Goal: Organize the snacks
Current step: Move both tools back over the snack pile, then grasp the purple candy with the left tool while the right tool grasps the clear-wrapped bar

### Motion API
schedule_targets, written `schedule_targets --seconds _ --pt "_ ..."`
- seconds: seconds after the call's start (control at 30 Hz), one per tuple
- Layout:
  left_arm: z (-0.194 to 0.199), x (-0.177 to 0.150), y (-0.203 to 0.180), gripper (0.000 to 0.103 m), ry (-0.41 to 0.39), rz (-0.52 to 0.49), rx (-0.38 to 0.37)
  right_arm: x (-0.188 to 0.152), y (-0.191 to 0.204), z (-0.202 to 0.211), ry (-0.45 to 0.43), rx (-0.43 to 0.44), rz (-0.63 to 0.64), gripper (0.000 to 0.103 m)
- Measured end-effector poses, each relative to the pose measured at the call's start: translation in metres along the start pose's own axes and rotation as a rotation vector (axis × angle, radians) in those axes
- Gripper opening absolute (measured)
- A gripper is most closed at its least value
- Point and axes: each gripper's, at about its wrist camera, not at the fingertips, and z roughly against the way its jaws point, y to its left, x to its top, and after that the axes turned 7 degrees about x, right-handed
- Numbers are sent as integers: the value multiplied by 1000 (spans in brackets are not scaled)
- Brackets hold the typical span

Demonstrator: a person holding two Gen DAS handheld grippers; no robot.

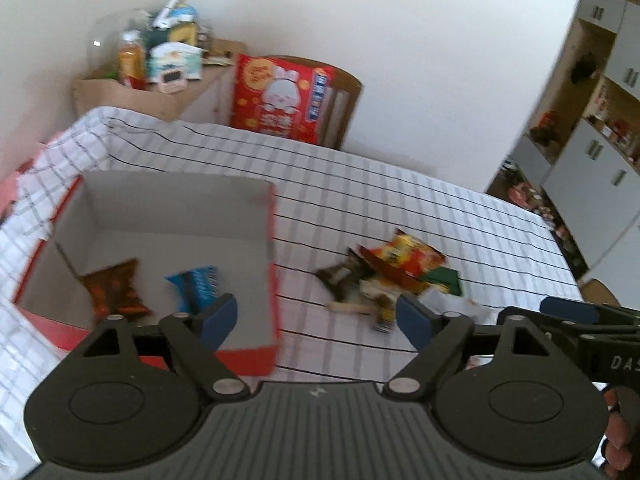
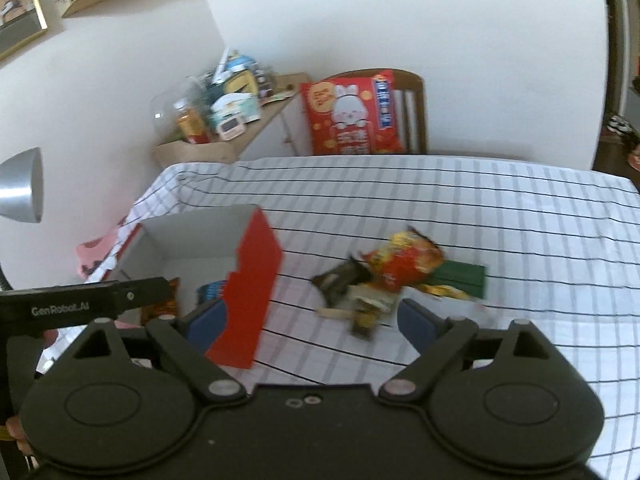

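Observation:
A red cardboard box (image 1: 272, 240) with a white inside stands on the checked tablecloth; it also shows in the right wrist view (image 2: 252, 280). In it lie a brown snack packet (image 1: 116, 288) and a blue snack packet (image 1: 198, 286). A heap of loose snacks lies to its right: a red-orange bag (image 1: 404, 258) (image 2: 400, 264), a dark packet (image 1: 340, 276) (image 2: 340, 278), a green packet (image 1: 444, 278) (image 2: 460, 274). My left gripper (image 1: 316, 320) is open and empty, above the box's right wall. My right gripper (image 2: 308, 318) is open and empty, just short of the heap.
The table (image 1: 440, 208) ends at a wall. Behind it stands a wooden chair (image 2: 412, 108) with a large red snack bag (image 2: 352, 114) and a low shelf (image 1: 132, 96) crowded with bottles and packets. A grey lamp shade (image 2: 20, 188) is at the left.

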Motion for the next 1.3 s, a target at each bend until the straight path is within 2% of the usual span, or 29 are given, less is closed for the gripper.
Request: schedule_targets --seconds 0.1,0.27,0.53,0.77,1.07,1.3 --pt "-9 -7 -15 102 24 6 -36 -6 -16 5 9 -25 10 92" --pt "-26 -16 -40 102 89 14 -46 -11 -41 4 40 -43 42 92" --pt "-64 -30 -69 102 223 86 20 -11 -86 -11 131 -62 113 92" --pt "-99 -48 -91 102 338 114 95 -31 -120 -41 246 -61 150 89" --pt "-139 -72 -108 101 480 193 157 -49 -134 -72 345 -18 244 84" --pt "-155 -81 -115 100 515 240 219 -55 -135 -95 393 16 309 75"
